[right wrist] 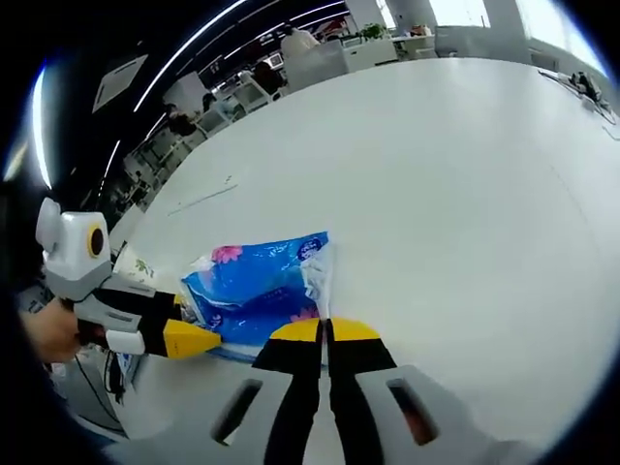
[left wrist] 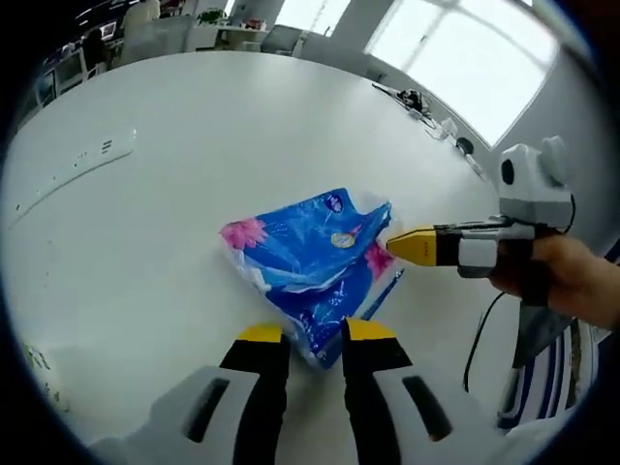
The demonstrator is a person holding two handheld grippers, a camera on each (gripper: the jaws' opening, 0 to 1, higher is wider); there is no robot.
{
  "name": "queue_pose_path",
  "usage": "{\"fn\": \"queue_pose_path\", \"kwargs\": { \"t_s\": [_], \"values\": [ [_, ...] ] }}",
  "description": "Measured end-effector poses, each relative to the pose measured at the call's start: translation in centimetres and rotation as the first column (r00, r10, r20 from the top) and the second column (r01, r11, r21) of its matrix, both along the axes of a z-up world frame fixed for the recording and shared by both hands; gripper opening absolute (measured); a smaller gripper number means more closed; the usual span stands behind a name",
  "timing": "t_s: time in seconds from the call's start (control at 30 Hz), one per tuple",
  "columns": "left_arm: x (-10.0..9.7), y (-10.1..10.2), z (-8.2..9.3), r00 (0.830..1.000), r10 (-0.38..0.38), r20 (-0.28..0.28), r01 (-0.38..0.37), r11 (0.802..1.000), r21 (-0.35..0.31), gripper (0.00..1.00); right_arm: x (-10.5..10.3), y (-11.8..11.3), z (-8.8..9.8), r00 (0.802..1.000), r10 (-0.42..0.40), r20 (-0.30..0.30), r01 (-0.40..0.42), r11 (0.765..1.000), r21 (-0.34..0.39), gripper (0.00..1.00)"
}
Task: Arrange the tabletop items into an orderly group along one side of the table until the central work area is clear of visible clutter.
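Note:
A blue plastic tissue pack (left wrist: 305, 262) with pink flowers lies on the white table (left wrist: 194, 126). Its near corner sits between the yellow-tipped jaws of my left gripper (left wrist: 316, 333), which close on it from both sides. My right gripper (left wrist: 395, 244) comes in from the right, held by a hand (left wrist: 567, 276), its tip against the pack's right edge. In the right gripper view the tissue pack (right wrist: 257, 286) lies just ahead of my right gripper (right wrist: 325, 331), whose jaws are pressed together on the wrapper's edge. My left gripper (right wrist: 199, 341) touches the pack's left side.
A white power strip (left wrist: 77, 167) lies at the table's left. Cables and small items (left wrist: 418, 102) sit at the far right edge. A green-printed packet (right wrist: 136, 263) rests near the left edge. Desks and chairs (right wrist: 320, 53) stand beyond the table.

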State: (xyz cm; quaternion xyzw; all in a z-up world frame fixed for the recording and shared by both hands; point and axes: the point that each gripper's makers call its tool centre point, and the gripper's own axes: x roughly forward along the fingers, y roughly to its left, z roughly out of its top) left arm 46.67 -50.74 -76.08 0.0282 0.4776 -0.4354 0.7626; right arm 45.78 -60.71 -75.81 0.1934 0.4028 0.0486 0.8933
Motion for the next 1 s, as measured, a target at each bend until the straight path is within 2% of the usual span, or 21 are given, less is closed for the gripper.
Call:
{"fn": "queue_pose_path", "kwargs": {
  "t_s": [0.23, 0.33, 0.47, 0.53, 0.7, 0.77, 0.87, 1.0],
  "values": [
    [-0.2, 0.4, 0.3, 1.000, 0.013, -0.004, -0.013, 1.000, 0.011, 0.23, -0.2, 0.3, 0.2, 0.999, 0.030, 0.015, -0.029, 0.999, -0.036, 0.02],
    [-0.4, 0.8, 0.8, 1.000, 0.012, 0.008, -0.012, 1.000, 0.018, 0.23, 0.0, 0.1, 0.2, 1.000, 0.007, 0.020, -0.006, 1.000, -0.023, 0.09],
    [0.0, 1.4, 1.2, 0.999, 0.018, 0.032, -0.018, 1.000, 0.020, 0.26, -0.2, -0.2, 0.8, 0.999, -0.004, 0.038, 0.006, 0.999, -0.043, 0.15],
    [0.4, 1.8, 1.4, 0.998, 0.017, 0.062, -0.019, 0.999, 0.034, 0.31, -0.2, -0.3, 1.3, 0.999, -0.006, 0.051, 0.008, 0.999, -0.044, 0.21],
    [1.3, 2.5, 2.3, 0.992, 0.033, 0.122, -0.038, 0.998, 0.042, 0.53, -0.4, -0.3, 1.8, 0.997, -0.023, 0.068, 0.024, 1.000, -0.011, 0.35],
    [1.5, 2.6, 2.9, 0.988, 0.023, 0.154, -0.028, 0.999, 0.030, 0.59, -0.5, -0.4, 2.2, 0.996, -0.040, 0.085, 0.040, 0.999, 0.011, 0.41],
    [1.5, 2.9, 4.1, 0.982, 0.029, 0.188, -0.030, 1.000, 0.006, 0.69, -1.4, 0.7, 3.3, 0.994, -0.020, 0.111, 0.017, 0.999, 0.028, 0.48],
    [1.2, 3.1, 4.7, 0.983, 0.034, 0.182, -0.031, 0.999, -0.021, 0.75, -2.8, 1.5, 3.9, 0.993, 0.011, 0.116, -0.012, 1.000, 0.010, 0.49]
  ]
}}
